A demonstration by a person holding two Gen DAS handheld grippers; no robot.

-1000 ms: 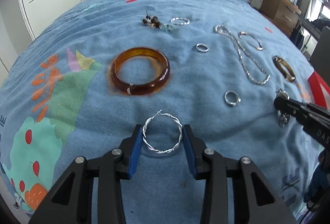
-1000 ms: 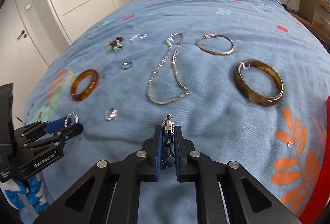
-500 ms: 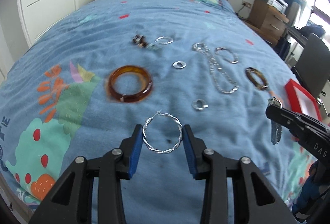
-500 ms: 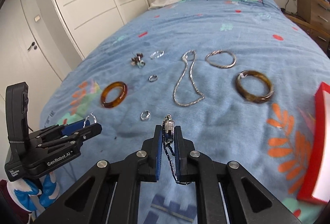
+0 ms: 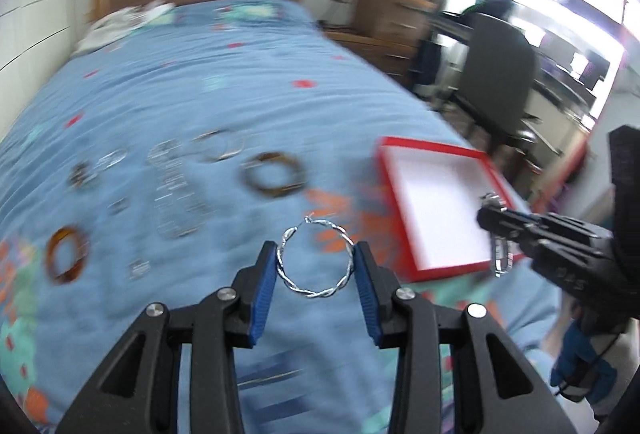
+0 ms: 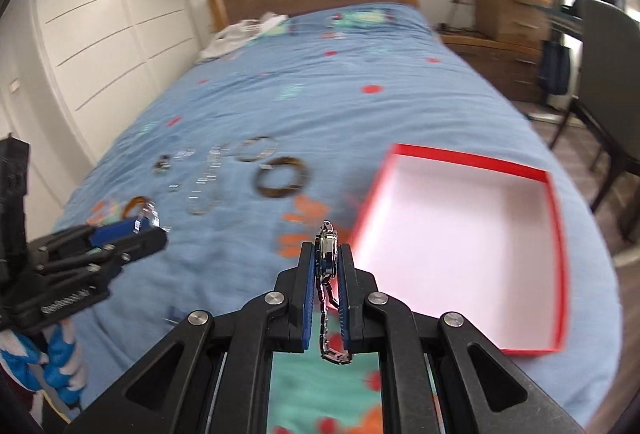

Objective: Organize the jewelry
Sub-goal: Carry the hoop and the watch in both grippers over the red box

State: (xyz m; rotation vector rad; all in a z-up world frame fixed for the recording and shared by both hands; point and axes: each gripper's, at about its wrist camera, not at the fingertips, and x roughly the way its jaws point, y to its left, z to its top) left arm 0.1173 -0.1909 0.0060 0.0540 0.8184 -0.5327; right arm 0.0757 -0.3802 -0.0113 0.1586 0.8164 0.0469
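Note:
My left gripper [image 5: 315, 248] is shut on a twisted silver hoop earring [image 5: 312, 292], held flat between its blue pads above the blue bedspread [image 5: 240, 82]. My right gripper [image 6: 327, 248] is shut on a silver watch [image 6: 328, 236] whose link band hangs down between the fingers. A red box [image 6: 472, 156] with a white inside lies just right of the watch. In the left wrist view the right gripper [image 5: 494, 218] hovers over the red box [image 5: 432, 148]. The left gripper [image 6: 148, 230] shows at the left of the right wrist view.
More jewelry lies blurred on the bedspread: an amber bangle [image 5: 66, 260], a brown bangle [image 5: 274, 174], a silver necklace [image 5: 176, 202], a thin bracelet [image 5: 220, 150] and small rings. A dark chair [image 5: 500, 74] and wooden drawers [image 6: 512, 18] stand right of the bed.
Both grippers have lifted off the bed and swung right, carrying the hoop and the watch. The red box has come into both views, and the laid-out jewelry has slid left.

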